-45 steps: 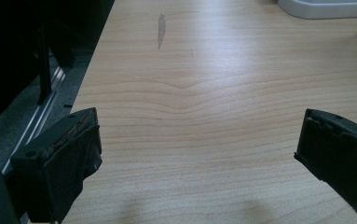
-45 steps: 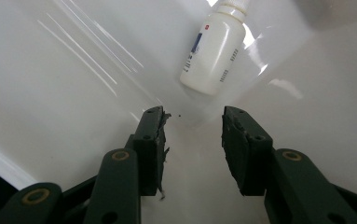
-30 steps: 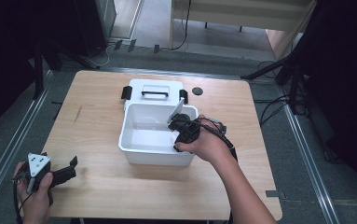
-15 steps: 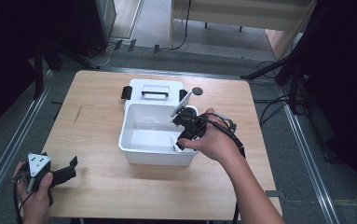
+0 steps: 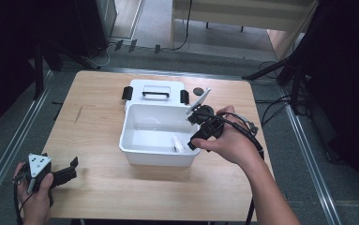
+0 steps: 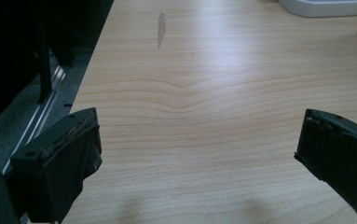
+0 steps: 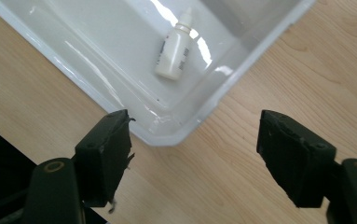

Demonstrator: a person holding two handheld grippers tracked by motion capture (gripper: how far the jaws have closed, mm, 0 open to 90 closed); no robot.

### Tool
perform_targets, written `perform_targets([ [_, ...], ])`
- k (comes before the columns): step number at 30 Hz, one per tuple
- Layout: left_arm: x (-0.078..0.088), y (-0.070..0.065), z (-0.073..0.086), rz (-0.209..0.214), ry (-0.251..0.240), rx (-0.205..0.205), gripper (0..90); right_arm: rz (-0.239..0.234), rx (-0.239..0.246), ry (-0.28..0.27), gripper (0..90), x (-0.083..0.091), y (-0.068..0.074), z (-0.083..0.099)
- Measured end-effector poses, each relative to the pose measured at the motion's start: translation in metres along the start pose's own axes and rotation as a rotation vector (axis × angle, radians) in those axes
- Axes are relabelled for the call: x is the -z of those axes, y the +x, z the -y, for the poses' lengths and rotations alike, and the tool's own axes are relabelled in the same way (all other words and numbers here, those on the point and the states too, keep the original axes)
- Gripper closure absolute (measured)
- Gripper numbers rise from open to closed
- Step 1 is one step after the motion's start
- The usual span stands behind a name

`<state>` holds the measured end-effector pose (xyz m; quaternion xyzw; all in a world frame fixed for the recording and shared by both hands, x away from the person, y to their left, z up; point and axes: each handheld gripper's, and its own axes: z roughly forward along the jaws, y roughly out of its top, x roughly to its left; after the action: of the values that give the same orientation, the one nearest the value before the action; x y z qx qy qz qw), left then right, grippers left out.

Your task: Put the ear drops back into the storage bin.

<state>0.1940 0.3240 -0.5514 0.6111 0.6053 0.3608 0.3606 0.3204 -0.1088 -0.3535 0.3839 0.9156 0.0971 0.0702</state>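
At the table's near left corner, the left gripper (image 5: 67, 174) rests on the pale wooden table (image 5: 97, 117), its jaws spread wide with nothing between them. Toward the middle sits a white rectangular plastic bin (image 5: 158, 157); a small white dropper bottle (image 7: 175, 46) lies on its floor by the right wall. Over that corner hangs the right gripper (image 7: 195, 154), its jaws having just been opening, released and empty.

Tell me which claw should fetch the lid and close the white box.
Right, probably. The right claw hangs open over the white box, with the lid just behind it. The left claw sits at the table's near left corner.
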Motion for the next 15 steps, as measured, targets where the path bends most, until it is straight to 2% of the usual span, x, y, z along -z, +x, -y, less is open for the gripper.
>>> perform_targets([
  [7, 0.0, 0.0, 0.0, -0.001, 0.0, -0.003, 0.3, 0.039, -0.05, -0.003, 14.8, 0.008, -0.011, 0.018],
  [15, 0.0, 0.0, 0.0, 0.0, 0.0, -0.002, 0.3, 0.049, -0.092, 0.008, 10.0, 0.005, -0.024, 0.039],
])
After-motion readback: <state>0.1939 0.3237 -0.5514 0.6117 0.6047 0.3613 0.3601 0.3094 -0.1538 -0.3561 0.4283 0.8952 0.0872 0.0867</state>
